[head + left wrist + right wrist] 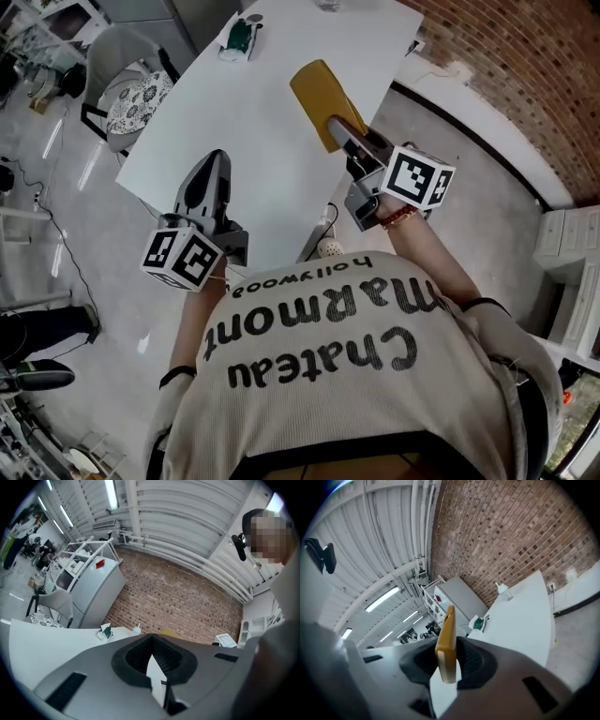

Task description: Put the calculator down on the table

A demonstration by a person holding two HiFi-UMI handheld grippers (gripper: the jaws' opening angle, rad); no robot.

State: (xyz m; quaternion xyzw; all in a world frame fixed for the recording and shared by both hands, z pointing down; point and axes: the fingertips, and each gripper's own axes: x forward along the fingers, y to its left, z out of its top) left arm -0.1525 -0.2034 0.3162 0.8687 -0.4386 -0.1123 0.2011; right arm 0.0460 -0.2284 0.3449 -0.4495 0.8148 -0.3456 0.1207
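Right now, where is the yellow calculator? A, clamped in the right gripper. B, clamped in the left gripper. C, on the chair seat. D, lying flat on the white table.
A: the right gripper has its jaws closed on the calculator, which stands edge-on between the pads, while the left gripper has nothing between its jaws.

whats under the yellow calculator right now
Only bare white table shows beneath the calculator, which the right gripper holds by one end. The patch of tabletop directly behind it is covered.
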